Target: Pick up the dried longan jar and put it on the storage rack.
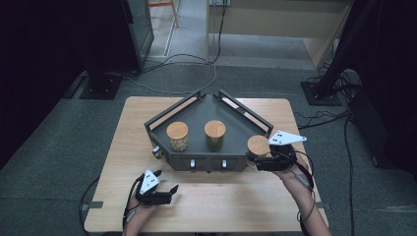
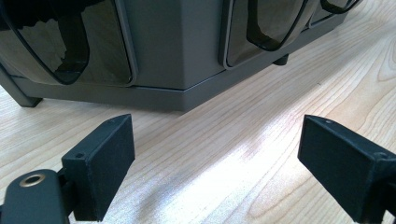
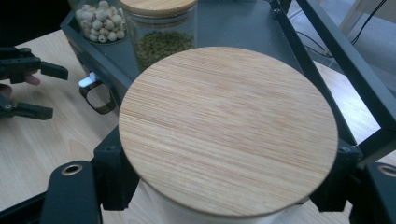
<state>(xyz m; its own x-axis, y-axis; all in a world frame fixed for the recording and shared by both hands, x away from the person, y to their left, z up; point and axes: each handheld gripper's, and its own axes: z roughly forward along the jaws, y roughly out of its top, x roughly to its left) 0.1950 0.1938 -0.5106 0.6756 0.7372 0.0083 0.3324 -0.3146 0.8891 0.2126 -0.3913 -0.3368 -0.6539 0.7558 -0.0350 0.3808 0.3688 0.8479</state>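
The wooden table (image 1: 206,196) carries a dark grey corner rack (image 1: 196,118) with railed back edges and small dispenser levers along its front face. The rack stands ahead of both sets of jaws, and in the left gripper view its base and smoked plastic bins (image 2: 60,42) rise just beyond the fingertips. The right gripper (image 1: 258,160) is clamped around a white jar with a round bamboo lid (image 3: 228,128), one black finger (image 3: 114,172) pressed to each side just under the lid, at the rack's front right corner. Beyond those fingers stand two more bamboo-lidded glass jars on the rack: one of green beans (image 3: 161,44) and, farther off, one of pale round seeds (image 3: 100,21). The left gripper (image 1: 164,189) sits low over bare table near the rack's front left, its fingers (image 2: 100,163) spread wide apart with nothing between them.
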